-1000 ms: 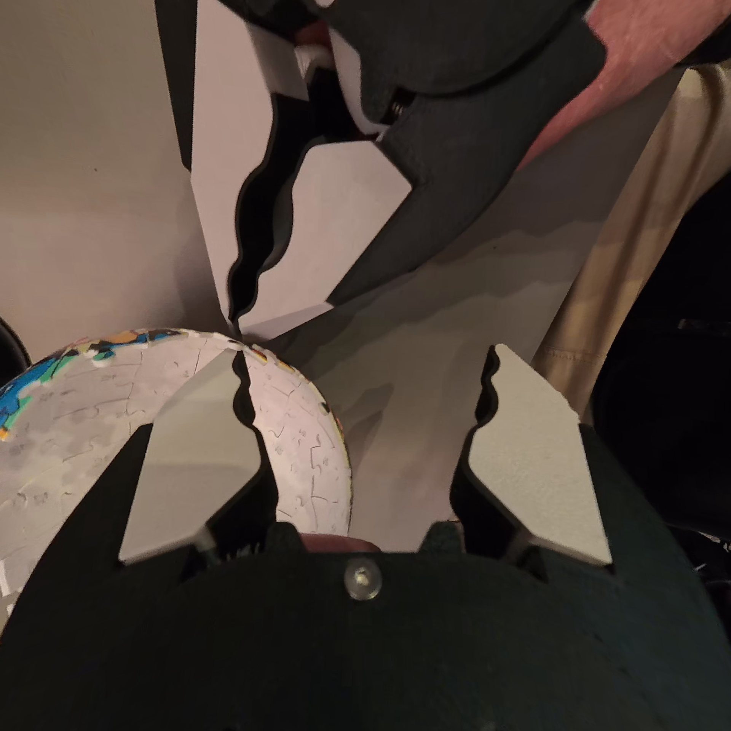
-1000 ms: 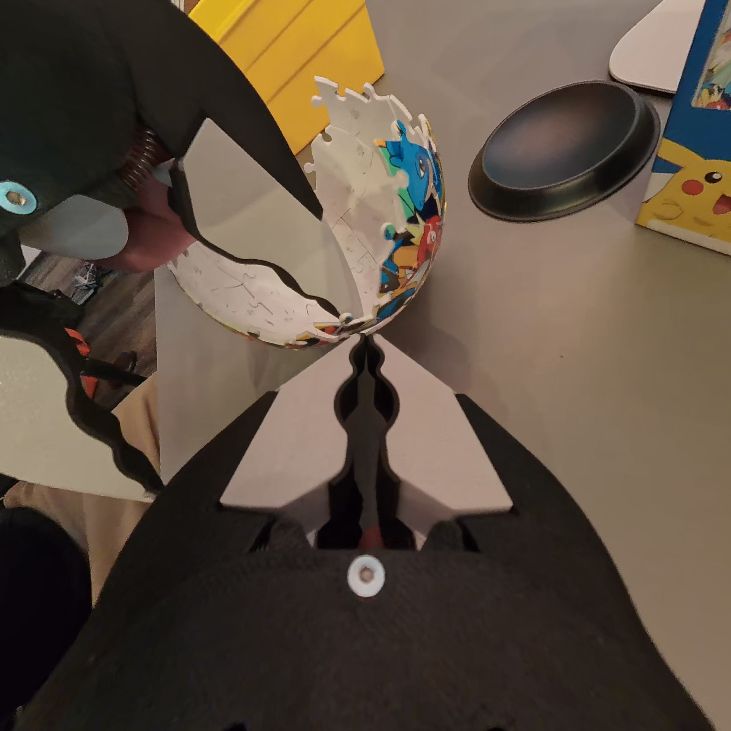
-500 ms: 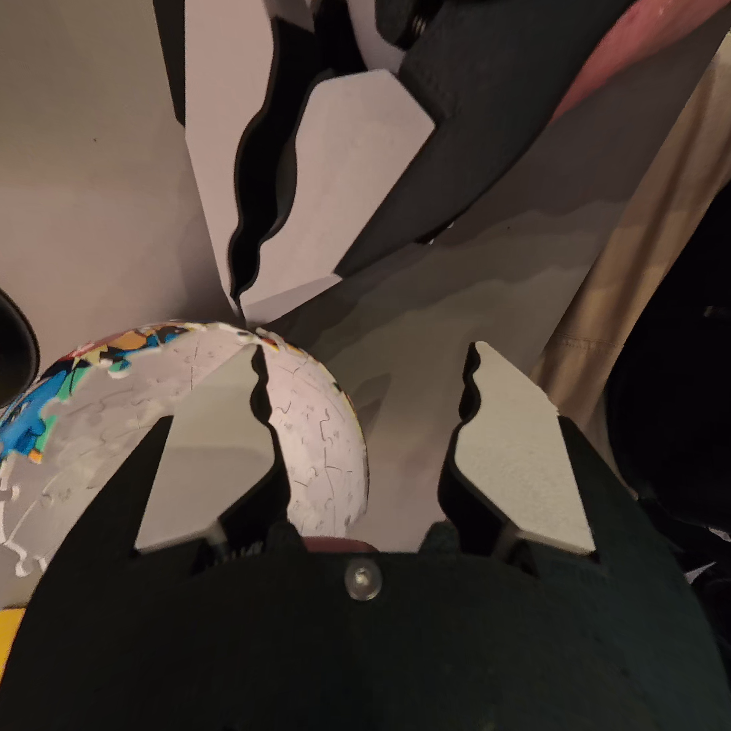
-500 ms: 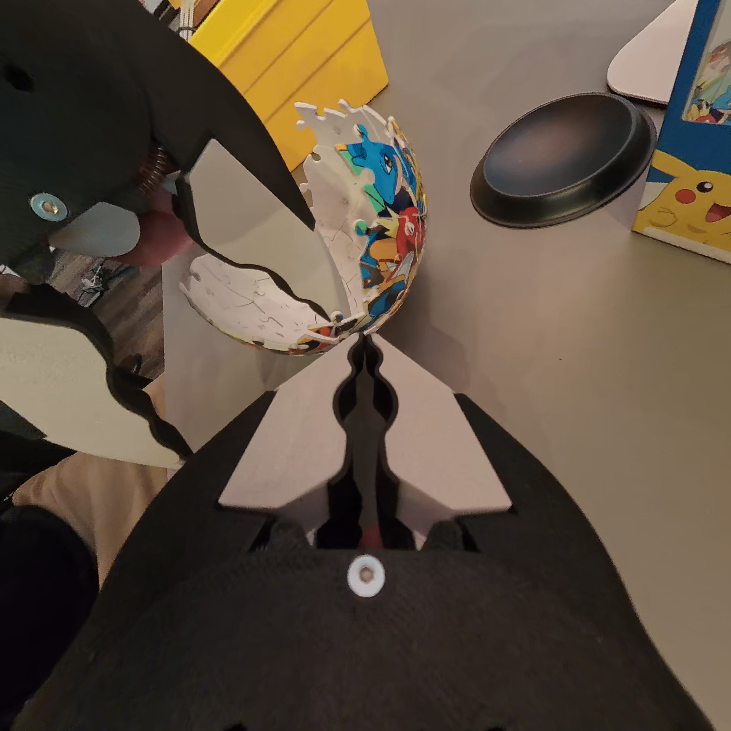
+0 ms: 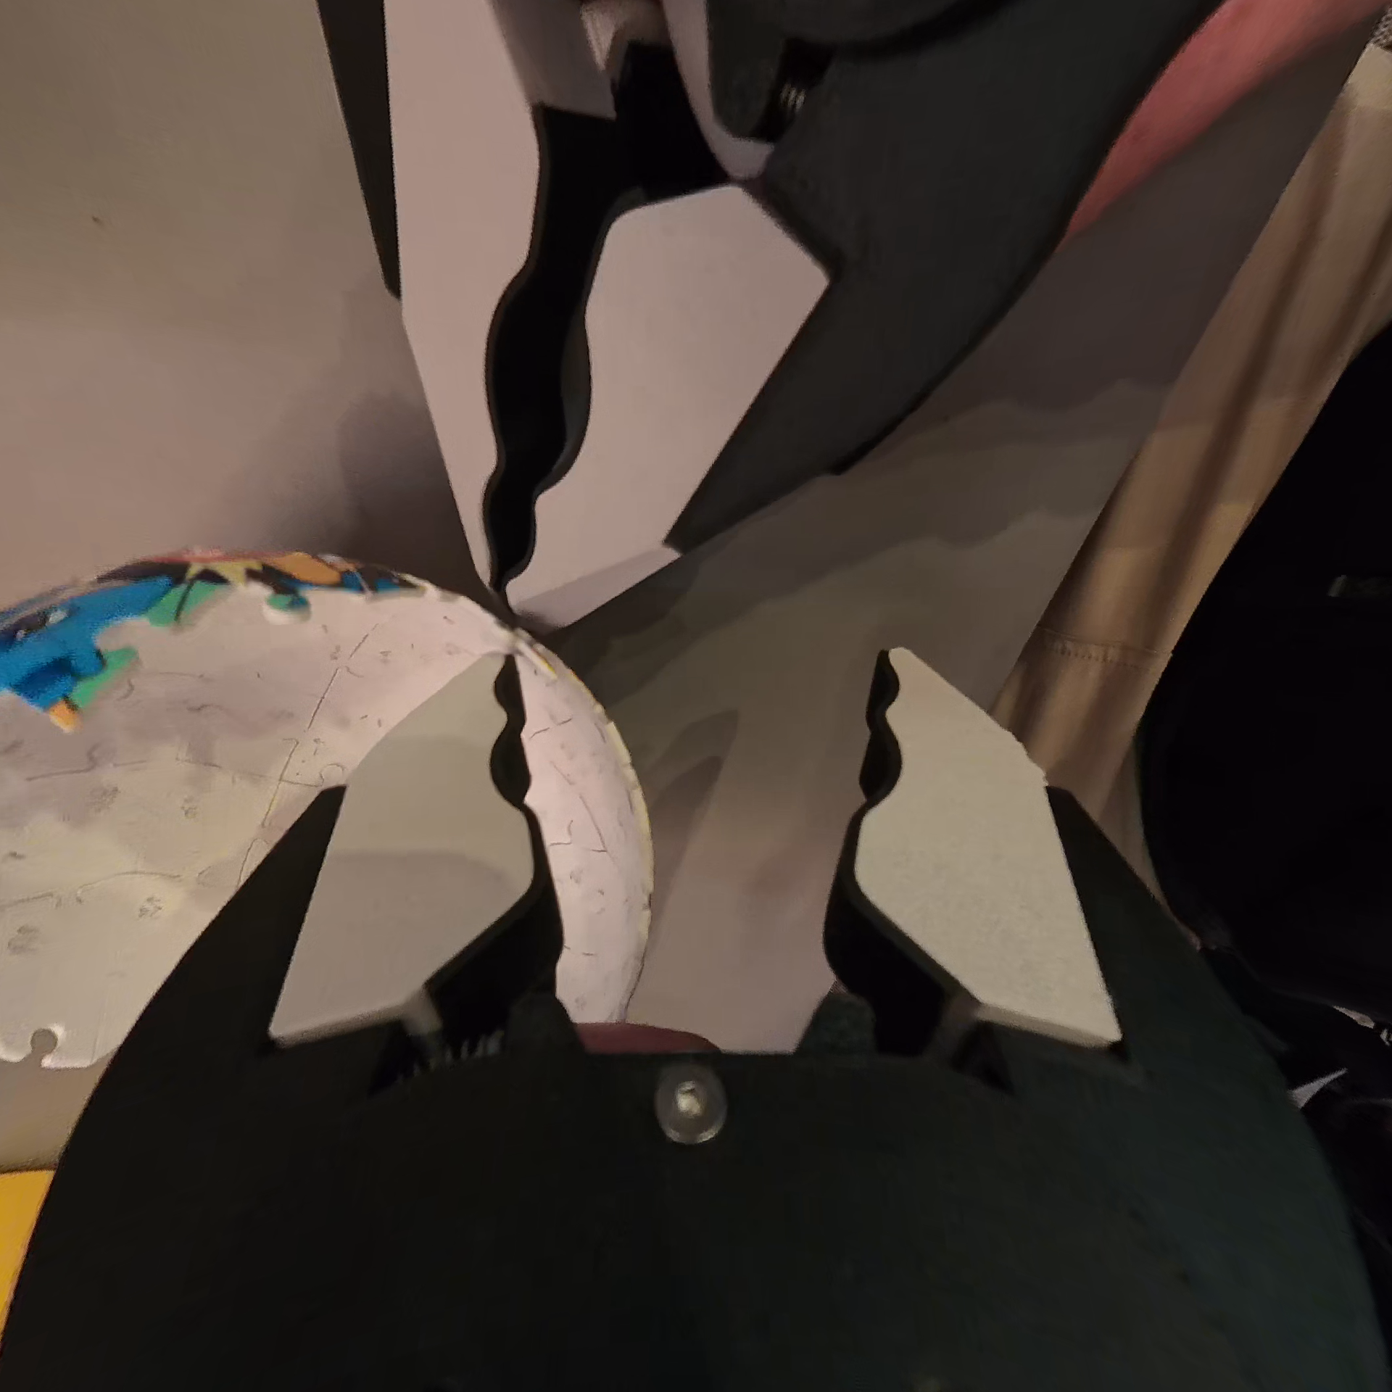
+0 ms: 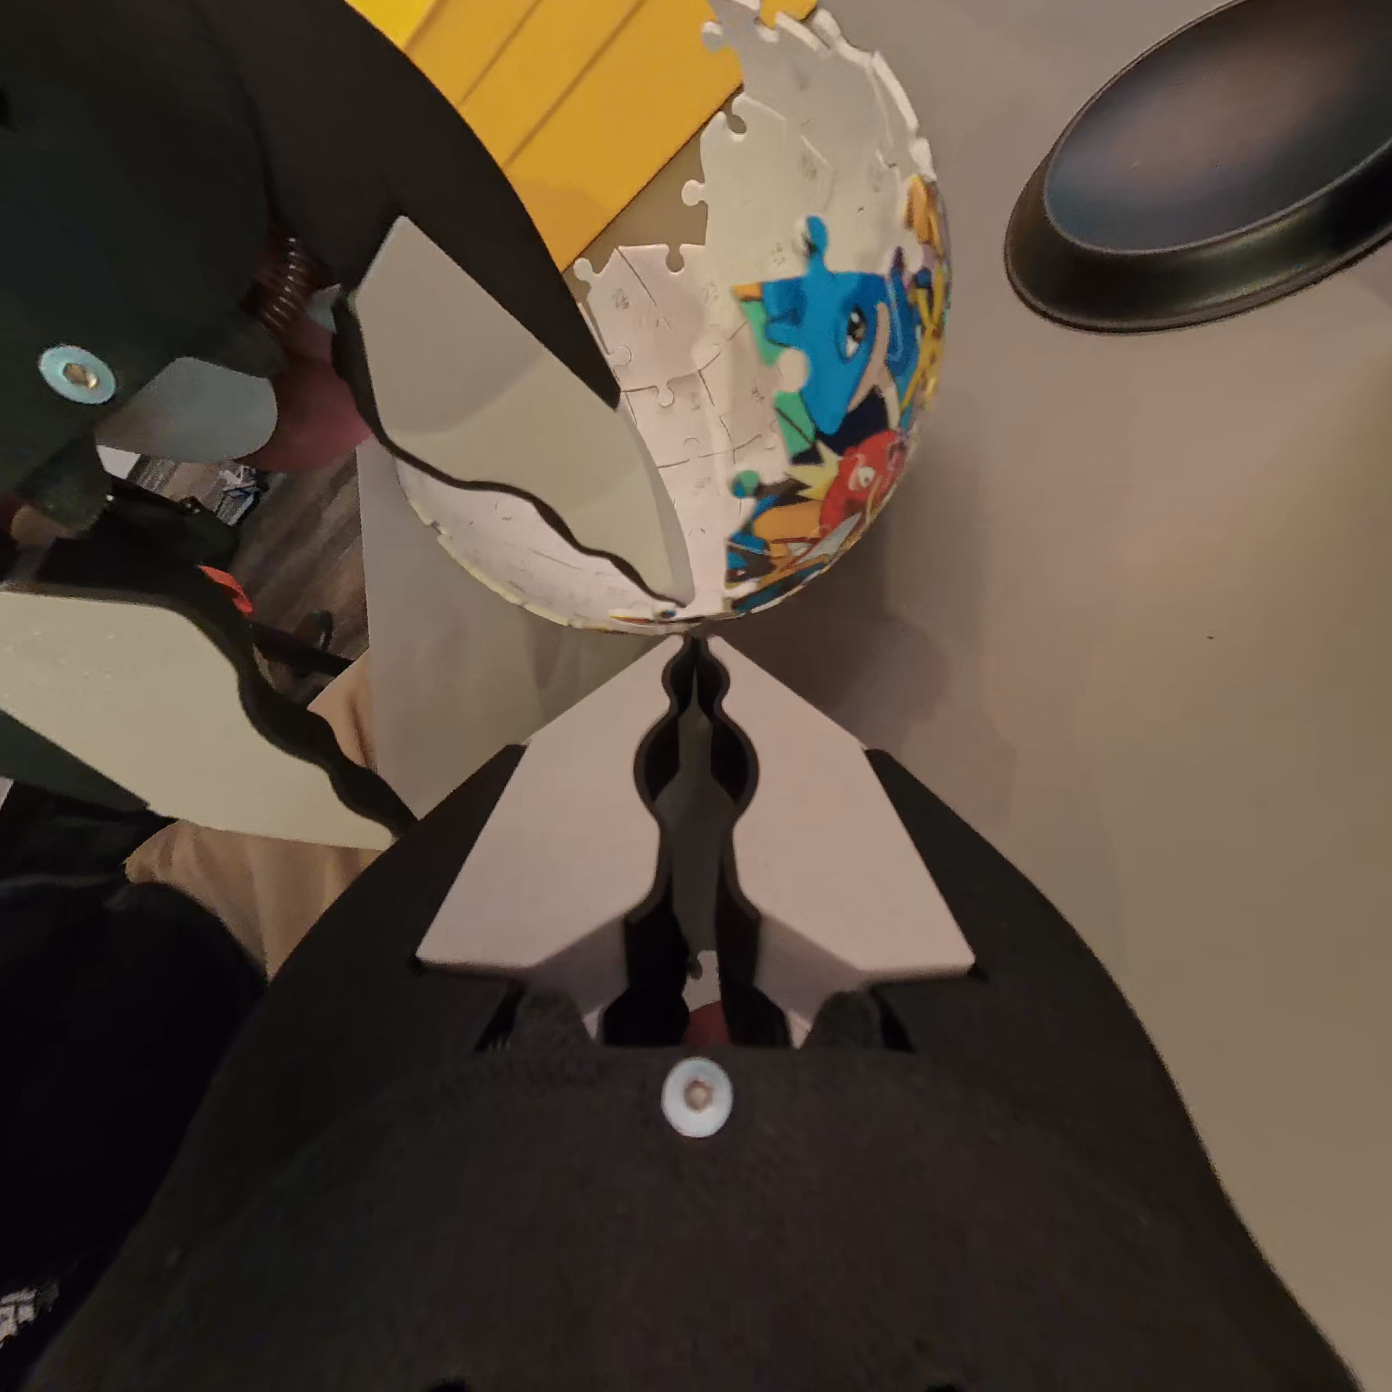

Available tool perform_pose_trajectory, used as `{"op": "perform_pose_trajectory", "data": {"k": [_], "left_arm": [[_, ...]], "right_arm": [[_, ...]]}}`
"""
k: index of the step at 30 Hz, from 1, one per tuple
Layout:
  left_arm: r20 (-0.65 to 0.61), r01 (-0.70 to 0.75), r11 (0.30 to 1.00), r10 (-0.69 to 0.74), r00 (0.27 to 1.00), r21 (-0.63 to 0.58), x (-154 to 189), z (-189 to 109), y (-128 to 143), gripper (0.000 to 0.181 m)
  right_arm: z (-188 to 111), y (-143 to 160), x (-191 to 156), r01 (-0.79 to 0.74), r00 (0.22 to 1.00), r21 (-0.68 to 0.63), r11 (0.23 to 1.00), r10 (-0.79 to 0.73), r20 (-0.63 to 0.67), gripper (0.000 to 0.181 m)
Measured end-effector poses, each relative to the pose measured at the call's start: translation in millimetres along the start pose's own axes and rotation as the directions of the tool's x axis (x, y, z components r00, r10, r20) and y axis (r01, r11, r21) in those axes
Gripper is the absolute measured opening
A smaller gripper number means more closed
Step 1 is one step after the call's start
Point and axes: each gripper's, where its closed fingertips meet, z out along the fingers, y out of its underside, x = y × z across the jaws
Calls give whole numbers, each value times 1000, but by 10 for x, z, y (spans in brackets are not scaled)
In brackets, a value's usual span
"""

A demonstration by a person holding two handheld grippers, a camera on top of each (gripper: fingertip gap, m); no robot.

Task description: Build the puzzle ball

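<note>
The left gripper (image 5: 697,723) is spread wide, one finger inside the half-built puzzle ball (image 6: 791,392) and hiding part of its white inner wall. The right gripper (image 6: 694,648) is pinched together at the ball's near rim; whether it grips the edge is unclear. A black dish (image 6: 1220,173), far right, is cut off.

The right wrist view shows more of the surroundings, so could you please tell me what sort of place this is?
Probably a home or hobby room tabletop, not a factory. A grey table holds a half-built puzzle ball, a yellow box and a round black dish; wood-look flooring with scattered clutter lies beyond its edge.
</note>
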Motion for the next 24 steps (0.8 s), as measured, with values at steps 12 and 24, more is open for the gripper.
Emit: {"op": "perform_pose_trajectory", "data": {"k": [12,24], "left_arm": [[-8,8,1000,-8,1000,-9,29,21,22,89],[3,37,999,-37,999,12,22,39,35,89]], "right_arm": [[44,-5,-11,-62,998,23,998,62,18,0],[31,2,8,-67,998,17,998,67,-8,0]]}}
